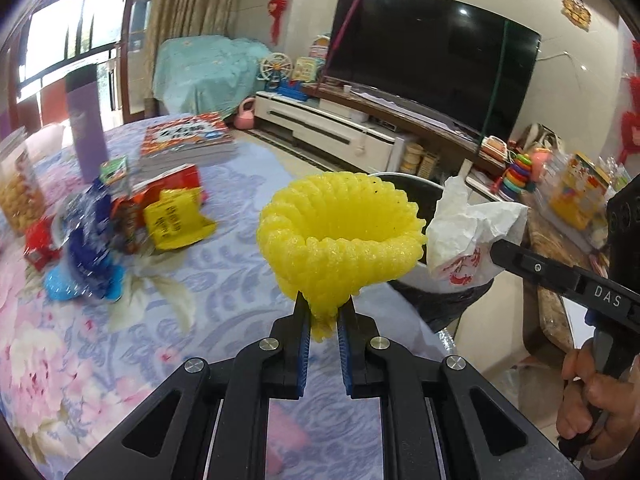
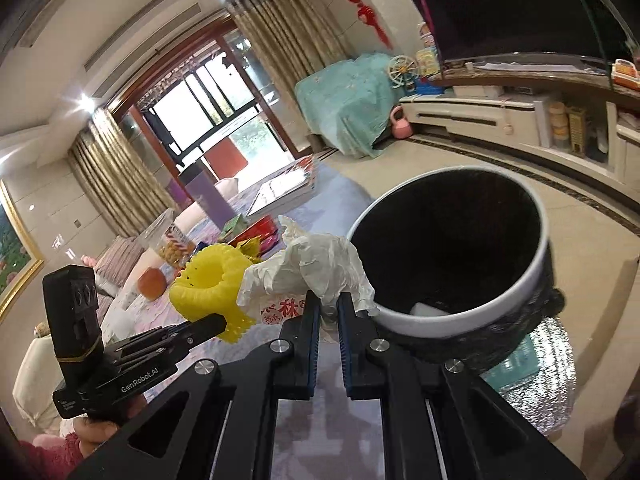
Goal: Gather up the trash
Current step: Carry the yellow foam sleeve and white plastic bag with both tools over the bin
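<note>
1. We see a round trash bin point(image 2: 460, 320) with a white rim and a black liner standing just off the edge of the surface; a small white piece point(image 2: 426, 310) lies inside against its near wall, and the rest of its inside is dark.
2. A clear jar point(image 1: 18, 196) of yellow snacks stands near the far left edge of the surface.
3. The surface point(image 1: 224, 280) wears a blue and pink floral cloth. Toward its far left lies a pile of wrappers point(image 1: 120, 220) in red, yellow and blue, blurred; behind them are a purple bottle point(image 1: 86, 128) and a stack of books point(image 1: 186, 140).
4. The room holds a large dark television point(image 1: 432, 60) on a low white cabinet point(image 1: 320, 128), a teal-covered piece of furniture point(image 1: 204, 72), curtains and toys.
5. Our left gripper point(image 1: 324, 316) has its fingers clenched on the base of a yellow foam net point(image 1: 340, 232), held above the surface near the bin's rim.
6. Our right gripper point(image 2: 329, 308) has its fingers pinched on a crumpled white paper bag point(image 2: 312, 268) with red print, held beside the bin's rim, touching the foam net.
</note>
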